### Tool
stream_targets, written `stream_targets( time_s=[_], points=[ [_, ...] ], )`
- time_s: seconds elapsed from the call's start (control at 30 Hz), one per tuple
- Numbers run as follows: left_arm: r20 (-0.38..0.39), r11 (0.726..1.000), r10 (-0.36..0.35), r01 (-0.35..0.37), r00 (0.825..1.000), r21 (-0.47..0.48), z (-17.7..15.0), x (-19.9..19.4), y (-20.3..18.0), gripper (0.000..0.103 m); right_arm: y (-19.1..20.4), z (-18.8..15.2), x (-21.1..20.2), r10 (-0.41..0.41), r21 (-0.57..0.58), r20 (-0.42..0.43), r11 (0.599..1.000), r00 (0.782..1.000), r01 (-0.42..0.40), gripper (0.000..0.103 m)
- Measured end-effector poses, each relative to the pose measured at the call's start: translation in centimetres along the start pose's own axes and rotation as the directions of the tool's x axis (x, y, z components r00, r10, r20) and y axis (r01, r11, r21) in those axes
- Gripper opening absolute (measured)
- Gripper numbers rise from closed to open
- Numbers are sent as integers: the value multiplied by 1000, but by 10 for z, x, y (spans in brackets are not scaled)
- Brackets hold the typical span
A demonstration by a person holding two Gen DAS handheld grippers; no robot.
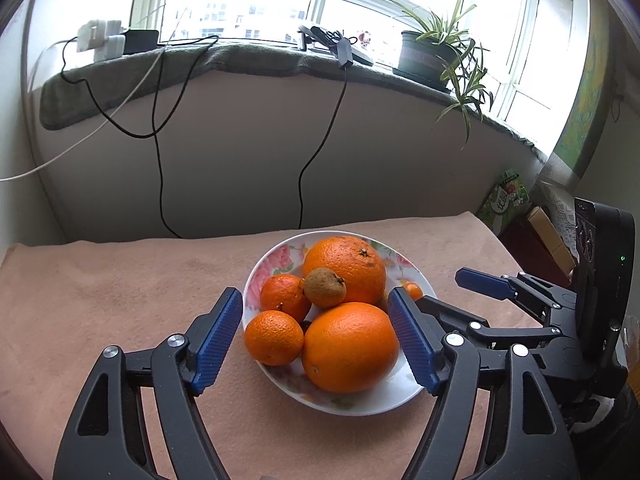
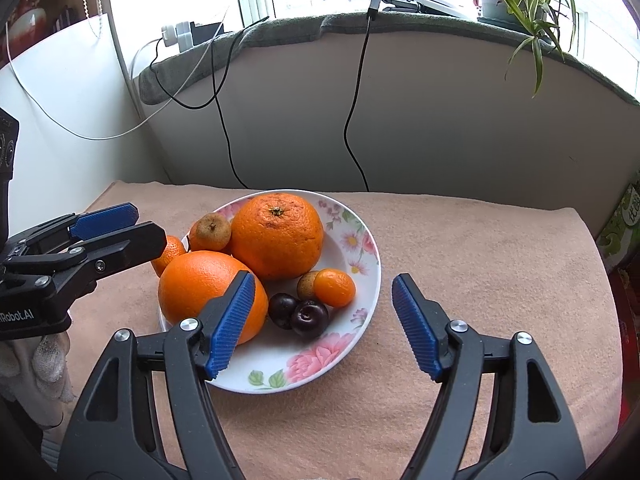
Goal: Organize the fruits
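A flowered white plate (image 1: 360, 408) (image 2: 260, 384) on a peach cloth holds two large oranges (image 1: 344, 268) (image 1: 350, 346), two mandarins (image 1: 274, 338) (image 1: 284, 296) and a brown rough fruit (image 1: 324, 288). In the right wrist view the plate also carries two dark plums (image 2: 310, 318), a kumquat (image 2: 334, 288) and a small brown fruit (image 2: 306, 284). My left gripper (image 1: 314, 291) (image 2: 148, 224) stands open at the plate's left near side, its pads touching no fruit. My right gripper (image 2: 323, 278) (image 1: 440, 288) stands open over the plate's right near side, holding nothing.
The peach cloth (image 2: 480, 280) covers the table up to a white wall. Above it a sill carries a potted plant (image 1: 428, 56), chargers (image 1: 100, 40) and hanging cables (image 1: 160, 160). A green box (image 1: 506, 200) stands off the table's right edge. A gloved hand (image 2: 48, 360) holds the left gripper.
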State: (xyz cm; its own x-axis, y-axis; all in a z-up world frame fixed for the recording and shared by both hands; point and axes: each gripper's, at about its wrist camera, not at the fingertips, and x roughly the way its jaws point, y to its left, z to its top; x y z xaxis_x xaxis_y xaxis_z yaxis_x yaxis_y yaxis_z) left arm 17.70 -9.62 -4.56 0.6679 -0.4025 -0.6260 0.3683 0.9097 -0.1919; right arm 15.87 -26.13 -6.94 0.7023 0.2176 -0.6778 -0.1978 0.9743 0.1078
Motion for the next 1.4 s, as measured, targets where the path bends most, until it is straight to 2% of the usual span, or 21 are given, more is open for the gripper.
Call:
stream_targets(
  time_s=[0.73,0.9,1.07,1.23,1.27,1.4],
  points=[
    [46,995,92,-91,995,-28,-20,-38,6,76,20,-8,-27,-107,-41,34,993,994,108,74],
    [68,994,99,-95,993,-63,-25,-56,8,76,29,-11,-42,-129,-40,66,990,989,132,74],
    [117,989,145,-139,982,-58,-30,-81,6,76,41,-12,-64,-162,-53,126,984,979,169,74],
    [168,981,189,-179,968,-73,-35,-107,7,78,55,-13,-85,-143,-69,167,985,976,156,74],
    [174,981,189,-178,966,-80,-36,-111,8,81,58,-14,-88,-142,-72,173,985,975,156,74],
    [163,980,183,-166,969,-112,-45,-124,13,81,70,-18,-101,-135,-78,203,985,970,154,74]
  ],
)
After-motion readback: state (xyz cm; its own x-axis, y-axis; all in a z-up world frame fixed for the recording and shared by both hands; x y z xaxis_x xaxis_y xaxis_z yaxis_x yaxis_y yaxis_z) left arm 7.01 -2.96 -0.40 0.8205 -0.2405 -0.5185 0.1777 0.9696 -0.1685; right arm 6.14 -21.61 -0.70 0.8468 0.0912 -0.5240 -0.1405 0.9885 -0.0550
